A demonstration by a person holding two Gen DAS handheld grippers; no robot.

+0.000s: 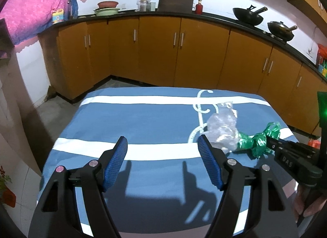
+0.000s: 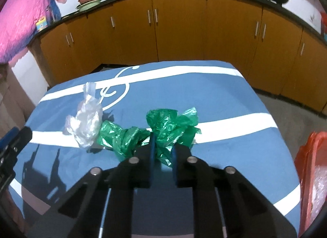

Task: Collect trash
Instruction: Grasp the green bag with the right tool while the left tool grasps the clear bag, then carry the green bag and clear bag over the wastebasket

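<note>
Crinkly green plastic bag (image 2: 171, 129) pinched tight in our right tool (image 2: 163, 152); left tool (image 1: 162, 146) gapes wide beside crumpled clear plastic (image 1: 222, 129).

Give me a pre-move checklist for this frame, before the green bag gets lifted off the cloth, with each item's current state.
1. Right gripper closed on the green plastic bag: ok, the pads pinch a fold of it.
2. Whole green bag inside the grip: not ok, most of it trails loose to the left.
3. Green bag free of the clear plastic bag: cannot tell, the two touch or overlap.
4. Left gripper ready for the clear bag: ok, it is open and empty, with the clear bag just beyond its right finger.
5. Blue striped tablecloth not caught in the right grip: cannot tell.
</note>
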